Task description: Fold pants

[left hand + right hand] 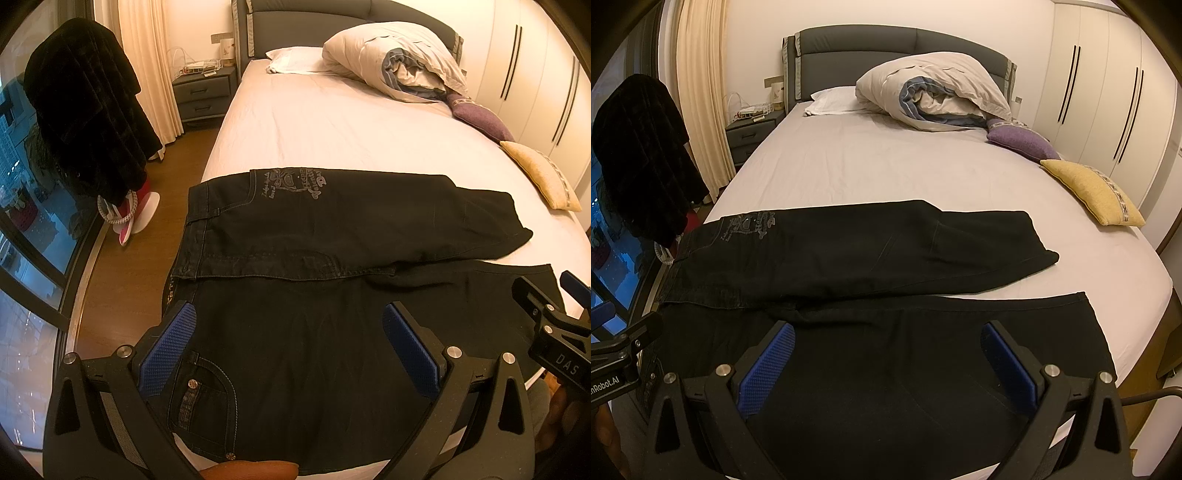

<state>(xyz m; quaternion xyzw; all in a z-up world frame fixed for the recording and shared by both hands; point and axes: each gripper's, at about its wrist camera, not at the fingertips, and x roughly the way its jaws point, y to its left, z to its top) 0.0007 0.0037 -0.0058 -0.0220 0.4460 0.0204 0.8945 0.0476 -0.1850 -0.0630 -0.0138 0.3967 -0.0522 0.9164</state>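
Black pants [332, 236], spread across the foot of the bed [332, 129], one leg lying beyond the other, waistband at the left edge. Left gripper [291, 343] and right gripper [886, 354] over the near leg, fingers wide apart, holding nothing. Rolled duvet [934, 92], purple cushion [1023, 142] and yellow cushion [1093, 192] farther up the bed

A home bedroom; a wide bed [849, 166] with a grey padded headboard [886, 48] carries a bundled duvet [934, 92] and cushions [1093, 192]; a nightstand [203, 92] stands beside it; cream curtains [701, 92] hang left; white wardrobe doors [1108, 92] line the right wall.
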